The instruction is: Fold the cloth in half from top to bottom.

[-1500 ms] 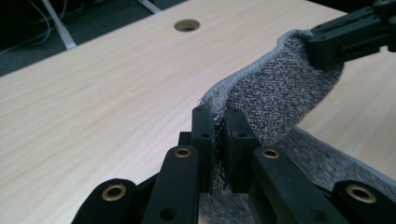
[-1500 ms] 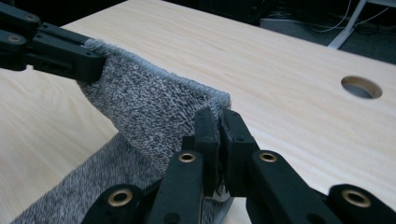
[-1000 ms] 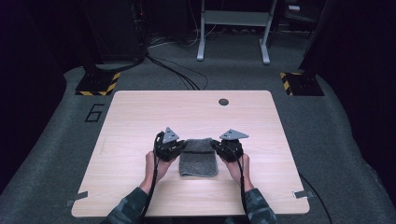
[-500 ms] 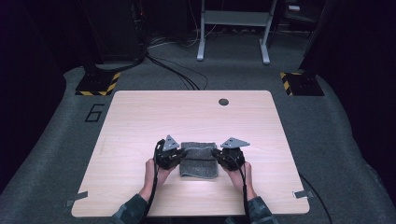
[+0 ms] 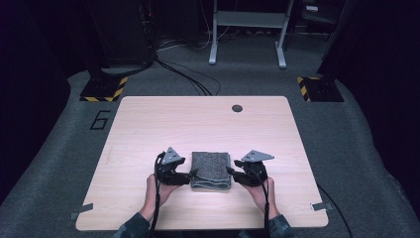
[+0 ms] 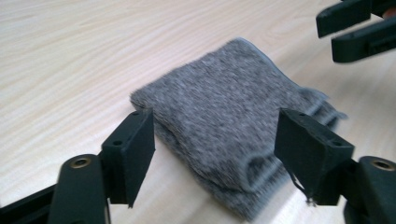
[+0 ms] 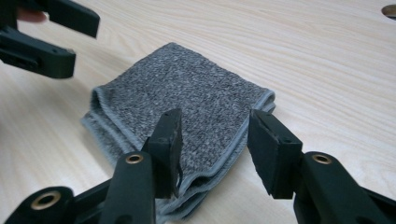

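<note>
Nearest to me, my two hands come in over the near edge of the desk (image 5: pixel 148 124), one gripper in each. The left gripper (image 5: pixel 192 174) sits just beside the left edge of the folded grey towel (image 5: pixel 211 167); its jaws have just been opening and now stand wide apart. In the left gripper view (image 6: pixel 215 154) the towel's folded end lies between the two pads, and I see bare gaps on both sides, so nothing is pinched (the towel simply rests on the wood).

The right gripper (image 5: pixel 231 171) mirrors it at the towel's right edge. Its jaws have also just been opening, less widely. In the right gripper view (image 7: pixel 215 149) they straddle the near corner of the towel (image 7: pixel 187 98); the pad on the left of that view stands very close to the layered hem, and I cannot tell whether it brushes it, but the pads do not press on it.

The towel lies flat, folded in several layers, a little towards the near edge and roughly midway between the desk's left and right edges.

Farther on, a small dark round hole (image 5: pixel 237 108) sits close to the far edge.
</note>
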{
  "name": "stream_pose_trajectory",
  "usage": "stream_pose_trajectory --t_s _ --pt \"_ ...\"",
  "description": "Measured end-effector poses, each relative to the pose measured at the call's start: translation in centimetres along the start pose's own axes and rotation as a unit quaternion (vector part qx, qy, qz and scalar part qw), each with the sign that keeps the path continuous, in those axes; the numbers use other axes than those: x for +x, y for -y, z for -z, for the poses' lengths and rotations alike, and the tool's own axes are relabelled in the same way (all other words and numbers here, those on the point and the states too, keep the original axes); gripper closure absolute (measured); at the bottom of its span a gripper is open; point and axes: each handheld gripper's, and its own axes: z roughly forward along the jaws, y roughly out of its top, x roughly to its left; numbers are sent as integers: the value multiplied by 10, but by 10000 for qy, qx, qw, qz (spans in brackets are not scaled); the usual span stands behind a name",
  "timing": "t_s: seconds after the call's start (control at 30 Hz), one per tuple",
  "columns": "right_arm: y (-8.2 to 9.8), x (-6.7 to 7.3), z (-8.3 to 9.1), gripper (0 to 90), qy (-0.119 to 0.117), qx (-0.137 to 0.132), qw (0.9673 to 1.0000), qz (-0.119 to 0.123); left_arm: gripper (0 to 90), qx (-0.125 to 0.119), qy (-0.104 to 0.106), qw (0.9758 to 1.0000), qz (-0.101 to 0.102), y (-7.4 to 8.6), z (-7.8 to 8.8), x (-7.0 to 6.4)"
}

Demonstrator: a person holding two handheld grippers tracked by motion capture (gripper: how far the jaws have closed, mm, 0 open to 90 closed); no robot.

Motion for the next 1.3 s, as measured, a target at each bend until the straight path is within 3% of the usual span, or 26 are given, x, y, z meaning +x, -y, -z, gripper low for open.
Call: stream_pose_trajectory --t_s 0.1,0.17,0.27,0.3,0.37,0.5,0.67,0.77,0.9,0.97,1.0,1.13,1.17,1.23,1.3 --pt "-1 1 -11 458 137 200 9997 -24 267 176 -255 9995 -111 -3 -12 2" --pt "3 1 -21 399 240 358 9991 -27 248 349 -274 9990 -103 1 -20 3" --pt "12 4 -29 344 300 532 9981 -75 234 602 -363 9974 -135 12 -28 -1" --pt "15 5 -30 321 350 609 9975 -69 230 672 -468 9963 -266 17 -30 -3" --pt "20 7 -34 320 372 695 9969 -16 224 834 -464 9949 -312 24 -31 -4" --pt "26 11 -38 301 546 830 9951 -14 223 856 -600 9937 -400 32 -35 -8" --pt "28 11 -40 286 615 885 9942 -1 208 808 -580 9945 -325 32 -31 -8" --pt "24 7 -31 249 548 781 9954 56 176 602 -556 9965 -177 24 -20 -5" --pt "11 5 -14 218 595 499 9970 -81 158 352 -682 9970 -100 9 -10 0" --pt "8 4 -13 208 686 466 9965 -85 153 391 -747 9964 -29 6 -14 1" --pt "7 3 -14 189 710 470 9964 -37 152 508 -787 9956 -93 6 -18 2" --pt "11 1 -29 157 743 727 9945 -129 147 758 -780 9941 16 17 -32 2" --pt "14 -1 -32 157 708 778 9944 -26 146 801 -800 9936 28 18 -33 2" --pt "17 0 -39 157 753 830 9936 -124 145 849 -850 9928 32 21 -37 3" --pt "19 1 -44 157 808 946 9922 -46 144 939 -884 9916 -25 21 -39 3"
